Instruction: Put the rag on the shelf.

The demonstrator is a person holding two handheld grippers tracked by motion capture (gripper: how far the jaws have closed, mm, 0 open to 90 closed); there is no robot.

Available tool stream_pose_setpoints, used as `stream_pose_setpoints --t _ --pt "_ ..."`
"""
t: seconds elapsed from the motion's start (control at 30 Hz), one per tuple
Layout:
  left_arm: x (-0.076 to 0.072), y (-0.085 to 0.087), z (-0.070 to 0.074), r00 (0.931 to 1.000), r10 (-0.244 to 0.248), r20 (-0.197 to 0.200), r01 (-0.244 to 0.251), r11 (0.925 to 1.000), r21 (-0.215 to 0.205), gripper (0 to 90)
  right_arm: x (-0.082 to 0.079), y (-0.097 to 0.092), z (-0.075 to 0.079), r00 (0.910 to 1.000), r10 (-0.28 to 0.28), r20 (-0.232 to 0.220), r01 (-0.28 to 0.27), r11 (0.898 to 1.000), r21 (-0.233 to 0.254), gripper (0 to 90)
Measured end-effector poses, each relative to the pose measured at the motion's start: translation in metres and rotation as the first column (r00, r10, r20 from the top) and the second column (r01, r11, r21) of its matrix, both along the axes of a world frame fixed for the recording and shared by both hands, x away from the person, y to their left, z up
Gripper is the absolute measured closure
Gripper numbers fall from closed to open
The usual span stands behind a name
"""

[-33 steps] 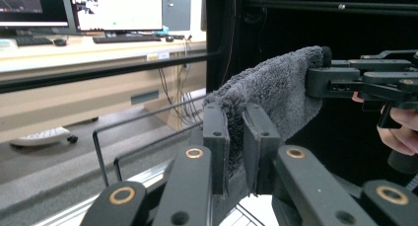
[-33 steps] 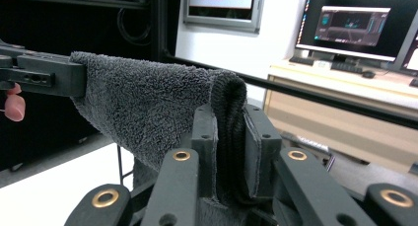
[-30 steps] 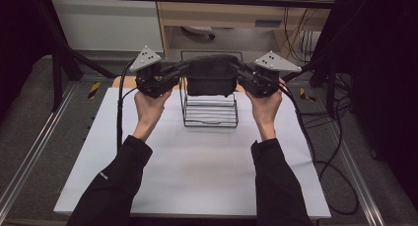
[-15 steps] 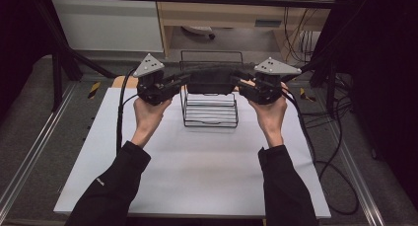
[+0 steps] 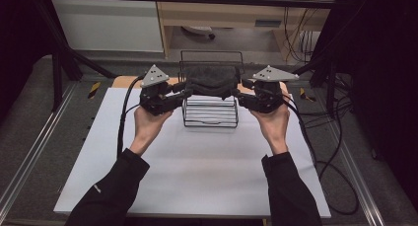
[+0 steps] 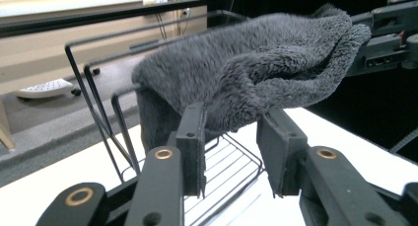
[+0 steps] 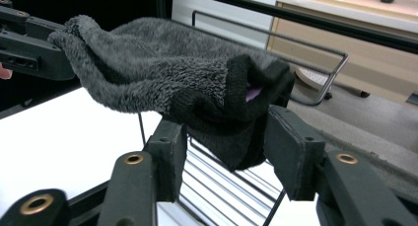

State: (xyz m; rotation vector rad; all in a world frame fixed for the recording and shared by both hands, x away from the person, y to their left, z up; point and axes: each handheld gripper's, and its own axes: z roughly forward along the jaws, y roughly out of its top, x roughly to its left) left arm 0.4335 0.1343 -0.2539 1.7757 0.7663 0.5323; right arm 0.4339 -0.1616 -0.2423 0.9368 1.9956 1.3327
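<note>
- While both forearms reach in from the near edge of the white desk, each hand carries one gripper level with the top of the rack, so the load can sit across it.
- Left gripper: its fingers stand apart, released, with the near end of the cloth just above and between them but not pinched.
- Right gripper: its fingers are likewise spread; the dark cuff end of the cloth hangs down between them, apparently free of any clamp.
- Grey fleece cloth: draped over the upper wires of the rack, one end toward each gripper, sagging slightly at the middle. A small purple patch shows inside the cuff; whether it is a label cannot be told.
- Black wire rack: stands upright on the desk between the two hands, its taller back frame behind the cloth.
- Beyond the desk: a pale cabinet and wooden furniture. No brand or writing can be read anywhere.
</note>
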Motion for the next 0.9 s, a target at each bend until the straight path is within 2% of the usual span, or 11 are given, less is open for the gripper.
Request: stream_pose_setpoints --t 0.3,0.6,0.9 --pt "0.004 -0.002 -0.016 0.9992 0.006 -0.040 -0.005 0.9997 0.023 57.1 0.002 -0.002 -0.023 0.9994 -0.022 -0.027 0.022 1.000 -0.001 39.2" --pt "0.014 -0.004 -0.037 0.9958 0.031 -0.086 -0.026 0.9981 0.056 49.7 0.011 -0.009 -0.045 0.9983 -0.024 -0.052 0.025 0.999 0.021 26.7" --pt "0.026 -0.003 -0.060 0.9894 0.052 -0.135 -0.040 0.9954 0.087 37.9 0.023 -0.015 -0.076 0.9961 -0.019 -0.086 0.026 0.996 0.080 11.9"
